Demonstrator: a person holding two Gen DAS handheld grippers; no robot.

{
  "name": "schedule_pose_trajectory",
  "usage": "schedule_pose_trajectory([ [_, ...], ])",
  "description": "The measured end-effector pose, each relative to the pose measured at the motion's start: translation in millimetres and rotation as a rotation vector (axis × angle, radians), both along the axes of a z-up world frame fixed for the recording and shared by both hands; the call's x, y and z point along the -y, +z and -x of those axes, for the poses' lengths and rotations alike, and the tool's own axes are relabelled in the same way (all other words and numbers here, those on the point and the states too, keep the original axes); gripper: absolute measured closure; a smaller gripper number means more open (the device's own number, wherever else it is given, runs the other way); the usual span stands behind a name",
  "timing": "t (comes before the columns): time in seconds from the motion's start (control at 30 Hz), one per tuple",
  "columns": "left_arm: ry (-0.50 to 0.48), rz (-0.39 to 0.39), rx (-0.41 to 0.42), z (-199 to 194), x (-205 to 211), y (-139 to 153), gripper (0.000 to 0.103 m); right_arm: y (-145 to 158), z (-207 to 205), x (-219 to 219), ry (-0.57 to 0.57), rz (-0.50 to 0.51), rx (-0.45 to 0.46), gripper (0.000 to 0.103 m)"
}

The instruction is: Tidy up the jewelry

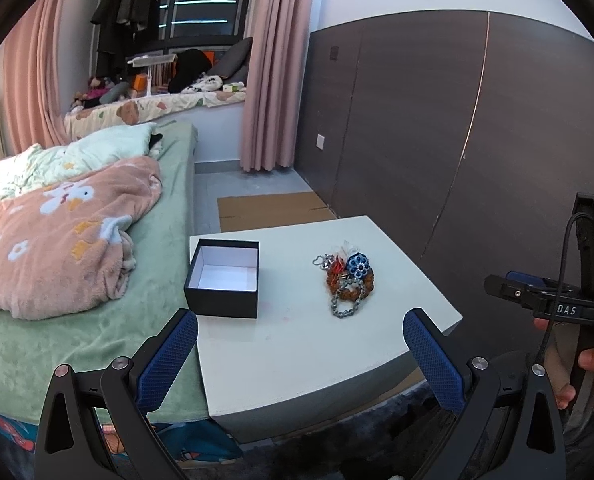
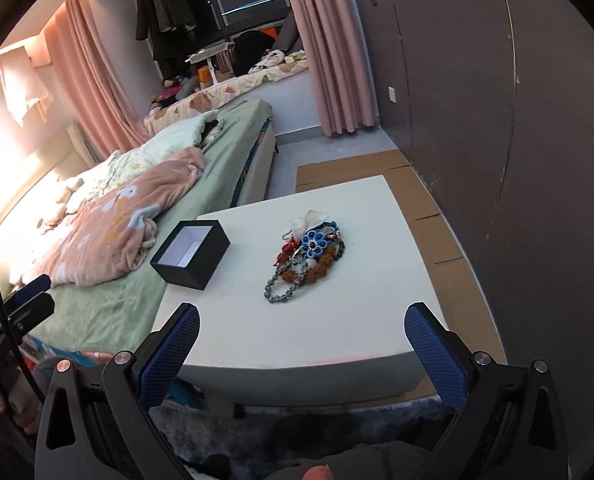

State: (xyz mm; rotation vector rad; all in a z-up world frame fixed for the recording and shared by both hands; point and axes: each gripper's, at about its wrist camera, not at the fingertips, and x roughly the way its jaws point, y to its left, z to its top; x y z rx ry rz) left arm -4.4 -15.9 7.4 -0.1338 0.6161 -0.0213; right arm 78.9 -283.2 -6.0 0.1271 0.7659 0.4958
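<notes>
A pile of jewelry [image 1: 347,280] lies on a white table [image 1: 297,344]: a blue flower piece, brown beads, a grey bead bracelet and a small heart charm. It also shows in the right wrist view [image 2: 307,254]. An open black box [image 1: 223,278] with a white inside stands empty at the table's left; it shows in the right wrist view too [image 2: 191,254]. My left gripper [image 1: 301,330] is open and empty, held back over the table's near edge. My right gripper [image 2: 303,322] is open and empty, also short of the pile.
A bed [image 1: 69,232] with a green sheet and a pink blanket runs along the table's left side. A dark wall panel [image 1: 457,120] stands to the right. Flat cardboard [image 1: 273,208] lies on the floor behind the table. A dark rug [image 2: 337,424] lies in front.
</notes>
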Motion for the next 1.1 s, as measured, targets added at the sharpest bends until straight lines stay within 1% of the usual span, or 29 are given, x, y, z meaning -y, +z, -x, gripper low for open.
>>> schedule_pose_trajectory([
  [0.27,0.009,0.0,0.003,-2,-2,-3,0.001,0,1,2,0.004,-0.012,0.001,0.0],
  [0.43,0.005,-0.015,0.01,0,2,-1,0.001,1,1,4,0.0,-0.001,0.008,0.0],
  [0.7,0.002,-0.015,0.012,4,3,-1,0.001,3,2,4,-0.006,0.003,0.009,0.0],
  [1.1,-0.016,0.0,0.016,3,4,0,0.001,-4,-4,16,-0.022,-0.008,-0.01,0.0],
])
